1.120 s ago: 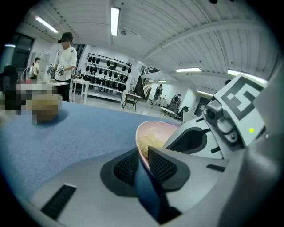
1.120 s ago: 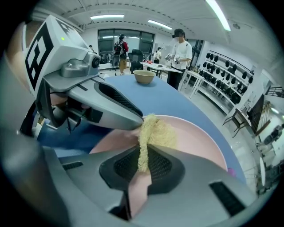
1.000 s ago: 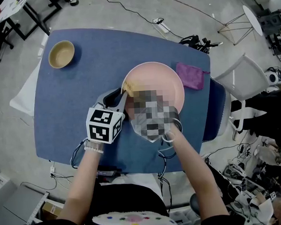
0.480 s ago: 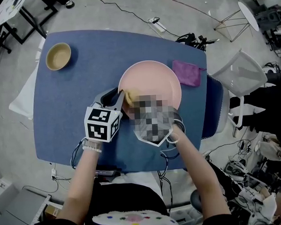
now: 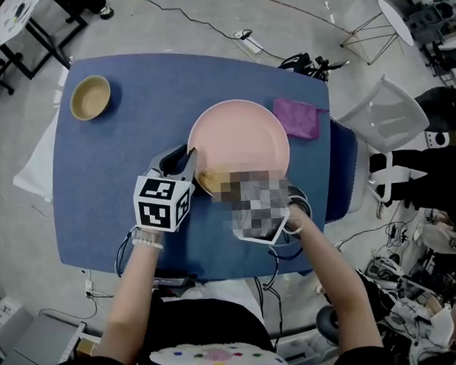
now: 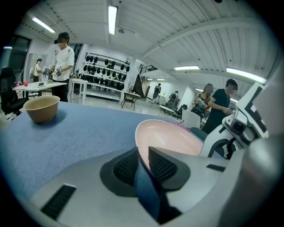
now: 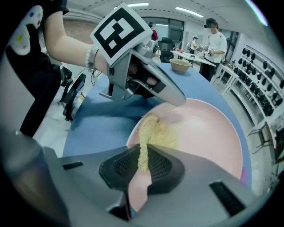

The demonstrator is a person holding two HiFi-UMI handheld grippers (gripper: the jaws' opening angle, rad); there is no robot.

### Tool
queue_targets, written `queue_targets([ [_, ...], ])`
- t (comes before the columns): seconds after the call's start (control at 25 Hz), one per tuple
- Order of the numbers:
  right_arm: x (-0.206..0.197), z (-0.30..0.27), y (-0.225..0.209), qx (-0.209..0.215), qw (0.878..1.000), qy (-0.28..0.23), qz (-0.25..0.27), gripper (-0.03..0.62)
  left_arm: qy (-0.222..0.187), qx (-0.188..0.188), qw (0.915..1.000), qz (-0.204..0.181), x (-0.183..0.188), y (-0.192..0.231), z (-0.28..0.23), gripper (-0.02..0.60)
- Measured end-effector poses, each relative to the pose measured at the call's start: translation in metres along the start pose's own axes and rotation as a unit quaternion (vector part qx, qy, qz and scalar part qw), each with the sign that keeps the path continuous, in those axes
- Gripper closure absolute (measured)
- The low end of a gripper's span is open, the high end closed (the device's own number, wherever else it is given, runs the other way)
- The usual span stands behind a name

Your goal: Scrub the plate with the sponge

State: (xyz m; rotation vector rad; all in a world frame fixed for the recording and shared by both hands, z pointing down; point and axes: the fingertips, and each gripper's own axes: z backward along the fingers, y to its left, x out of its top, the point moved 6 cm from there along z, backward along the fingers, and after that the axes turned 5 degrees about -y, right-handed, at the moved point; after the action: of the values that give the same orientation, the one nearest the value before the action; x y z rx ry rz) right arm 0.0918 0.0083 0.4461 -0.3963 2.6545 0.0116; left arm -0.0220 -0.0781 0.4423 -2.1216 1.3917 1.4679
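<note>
Nearest the camera, two bare forearms reach forward from the bottom of the head view, each hand carrying a gripper over the blue table (image 5: pixel 126 130). The left gripper (image 6: pixel 141 156) is clamped on the near-left rim of the pink plate (image 5: pixel 241 135), with one ribbed jaw inside the rim and the other outside it, and its marker cube sits just above the wrist. The right gripper (image 7: pixel 143 158) comes in over the plate's near edge (in the head view a mosaic patch covers most of it), and its jaws are pressed together on a yellow sponge (image 7: pixel 155 132). The sponge's free end spreads flat on the plate's inner surface, near the near-left rim and just beside the left gripper's jaws. The plate rests on the right half of the table, well inside its edges. Just beyond the plate's far-right rim lies a crumpled purple cloth (image 5: pixel 296 117), close to the table's right edge; whether it touches the plate cannot be told. A tan bowl (image 5: pixel 91 96) stands upright, well apart, at the far-left corner. Off the table's right side stands a white chair (image 5: pixel 385 116) on the grey floor.
</note>
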Motion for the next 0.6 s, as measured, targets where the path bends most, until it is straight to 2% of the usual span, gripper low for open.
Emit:
queue_targets([
  [0.28,-0.019,0.012,-0.003,0.028,0.999,0.040,-0.012,0.554,-0.001,-0.001,1.0000,0.000,0.001,0.000,-0.001,0.500],
  [0.6,-0.037,0.024,-0.009,0.031,0.996,0.076,-0.033,0.554,-0.001,-0.003,1.0000,0.001,0.001,-0.001,0.000,0.500],
])
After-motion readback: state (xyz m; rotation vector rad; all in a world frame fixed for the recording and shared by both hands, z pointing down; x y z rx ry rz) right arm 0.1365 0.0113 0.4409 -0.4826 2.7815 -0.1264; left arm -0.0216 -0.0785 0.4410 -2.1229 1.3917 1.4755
